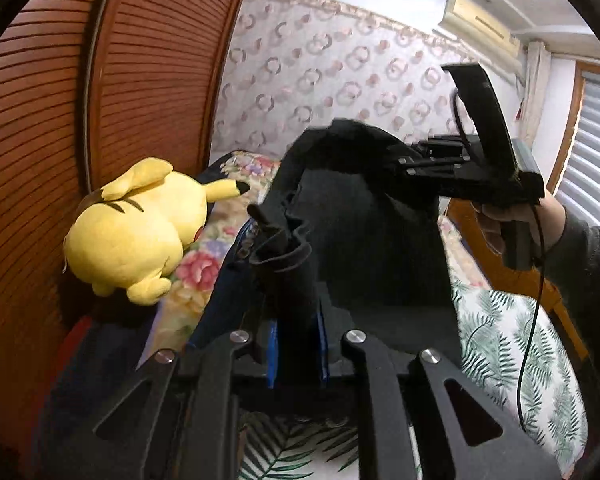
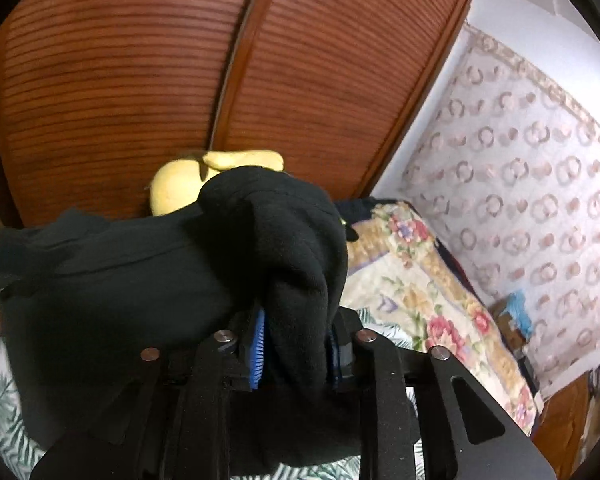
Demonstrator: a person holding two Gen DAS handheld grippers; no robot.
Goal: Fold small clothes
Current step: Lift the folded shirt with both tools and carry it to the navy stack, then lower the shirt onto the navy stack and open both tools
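A small black garment (image 1: 364,232) hangs stretched in the air between my two grippers above the bed. My left gripper (image 1: 296,344) is shut on one bunched corner of it. My right gripper (image 1: 404,164) shows in the left wrist view at upper right, shut on the other corner. In the right wrist view the black garment (image 2: 148,280) fills the middle and bulges over my right gripper (image 2: 296,356), whose blue pads (image 2: 258,348) pinch a thick fold. The fingertips are hidden by cloth.
A yellow plush toy (image 1: 132,232) lies on the floral bedding (image 1: 196,276) by brown slatted wardrobe doors (image 1: 60,100). A leaf-print sheet (image 1: 512,352) lies below. Patterned wall (image 1: 320,64), air conditioner (image 1: 480,24) and wooden bed frame (image 2: 560,420) stand behind.
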